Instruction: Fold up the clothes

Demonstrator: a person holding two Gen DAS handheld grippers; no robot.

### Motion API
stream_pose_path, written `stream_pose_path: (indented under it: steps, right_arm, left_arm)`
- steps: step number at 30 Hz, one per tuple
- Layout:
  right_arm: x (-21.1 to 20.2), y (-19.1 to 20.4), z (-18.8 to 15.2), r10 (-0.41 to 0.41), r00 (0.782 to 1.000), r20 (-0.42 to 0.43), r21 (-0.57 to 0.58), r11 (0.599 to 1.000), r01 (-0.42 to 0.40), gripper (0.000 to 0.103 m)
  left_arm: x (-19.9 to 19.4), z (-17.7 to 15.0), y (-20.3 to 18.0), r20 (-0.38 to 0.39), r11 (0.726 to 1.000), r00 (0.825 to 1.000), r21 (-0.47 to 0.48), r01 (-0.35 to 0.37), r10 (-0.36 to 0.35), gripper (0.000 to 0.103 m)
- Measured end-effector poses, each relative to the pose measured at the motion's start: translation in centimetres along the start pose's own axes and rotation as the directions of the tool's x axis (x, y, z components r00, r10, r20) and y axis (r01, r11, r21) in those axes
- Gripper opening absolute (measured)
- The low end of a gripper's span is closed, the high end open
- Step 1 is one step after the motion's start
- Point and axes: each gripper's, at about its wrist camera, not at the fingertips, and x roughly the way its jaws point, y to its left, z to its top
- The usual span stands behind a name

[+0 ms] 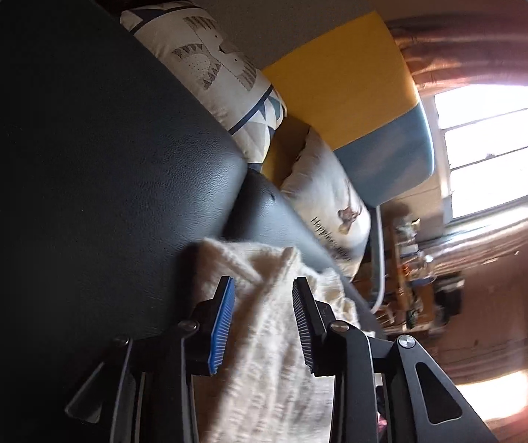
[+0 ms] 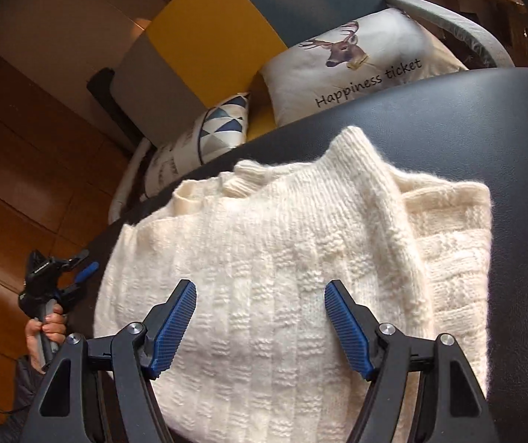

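A cream knit sweater (image 2: 282,258) lies folded into a thick bundle on a black leather surface (image 2: 485,129), with a sleeve fold running up to a point at the far side. My right gripper (image 2: 260,317) hovers over its near part, open, blue pads wide apart and nothing between them. In the right wrist view my left gripper (image 2: 79,273), held by a hand (image 2: 47,328), stands at the sweater's left edge. In the left wrist view the left gripper (image 1: 264,317) is open, and the blurred sweater (image 1: 264,369) lies behind both fingers, not pinched.
Past the leather surface (image 1: 97,147) are a deer-print cushion (image 2: 356,62) and a triangle-pattern cushion (image 2: 219,125) against a grey, yellow and blue sofa back (image 2: 208,26). Wooden floor (image 2: 23,147) lies to the left. A bright window (image 1: 493,147) and a cluttered shelf (image 1: 411,277) show beyond.
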Motion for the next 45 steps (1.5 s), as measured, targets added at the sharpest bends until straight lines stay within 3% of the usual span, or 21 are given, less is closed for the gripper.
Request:
stream_pose_path:
  steps: [6,12,13,14,17,19,21,26,28,30,34,38,40,44,45]
  right_arm:
    - [-0.5,-1.3,1.0,-0.041,0.999,0.031,0.043,0.998,0.040,0.075]
    - [-0.6,-2.4,1.9,-0.204,0.978,0.053,-0.008,0.979,0.204,0.075]
    - [-0.2,-2.5,1.8,-0.223,0.974,0.043,-0.033,0.974,0.224,0.073]
    - [0.4,-2.4,1.6,-0.251,0.968,0.029,-0.075,0.965,0.252,0.072]
    - [1.5,-2.1,0.5,-0.316,0.949,0.015,-0.201,0.929,0.312,0.070]
    - [1.3,-2.4,0.1,-0.310,0.951,0.022,-0.208,0.929,0.307,0.070]
    - [1.1,-2.3,0.2,-0.311,0.950,0.009,-0.209,0.929,0.306,0.070]
    - [-0.1,-1.1,1.1,-0.298,0.954,0.011,-0.224,0.930,0.293,0.070]
    - [-0.7,-0.1,1.6,-0.270,0.962,0.038,-0.236,0.933,0.271,0.070]
    - [-0.8,0.5,2.4,-0.270,0.961,0.051,-0.252,0.928,0.274,0.071]
    - [0.5,0.3,3.8,-0.354,0.934,0.048,-0.276,0.894,0.353,0.071]
    - [2.2,-1.1,4.4,-0.437,0.899,0.034,-0.303,0.853,0.426,0.071]
    - [3.1,-1.9,4.3,-0.454,0.891,0.007,-0.310,0.846,0.434,0.070]
    - [2.9,-3.4,3.4,-0.381,0.924,-0.017,-0.245,0.898,0.366,0.070]
    - [2.5,-3.5,2.9,-0.367,0.930,-0.023,-0.244,0.904,0.351,0.070]
  left_arm:
    - [2.6,-0.8,-2.4,-0.067,0.979,0.995,0.192,-0.065,0.079,0.034]
    - [5.6,-1.6,-3.7,-0.091,0.923,0.972,0.344,-0.173,0.216,0.033]
    - [5.7,-1.8,-3.7,-0.080,0.914,0.968,0.357,-0.194,0.237,0.030]
    - [5.8,-2.0,-3.7,-0.068,0.904,0.964,0.369,-0.215,0.257,0.013]
    - [6.0,-2.6,-3.6,-0.035,0.876,0.949,0.397,-0.274,0.313,0.008]
    - [5.7,-2.4,-2.5,-0.038,0.906,0.955,0.330,-0.266,0.295,0.008]
    - [5.1,-2.7,-2.9,-0.025,0.909,0.960,0.328,-0.256,0.280,0.008]
    - [2.7,-3.3,-6.2,0.057,0.891,0.977,0.404,-0.210,0.205,0.010]
    - [2.4,-3.6,-8.5,0.070,0.864,0.983,0.469,-0.181,0.168,0.016]
    - [3.5,-4.5,-10.6,0.032,0.817,0.986,0.556,-0.153,0.163,0.019]
    - [7.4,-6.6,-13.3,-0.010,0.685,0.967,0.707,-0.174,0.255,0.019]
    - [11.5,-7.3,-12.5,-0.085,0.675,0.940,0.717,-0.173,0.331,0.019]
    - [12.4,-6.9,-11.7,-0.073,0.705,0.940,0.682,-0.196,0.332,0.019]
    - [13.0,-6.3,-9.7,-0.082,0.805,0.963,0.570,-0.168,0.259,0.019]
    - [12.8,-7.0,-9.6,-0.074,0.794,0.964,0.584,-0.165,0.255,0.019]
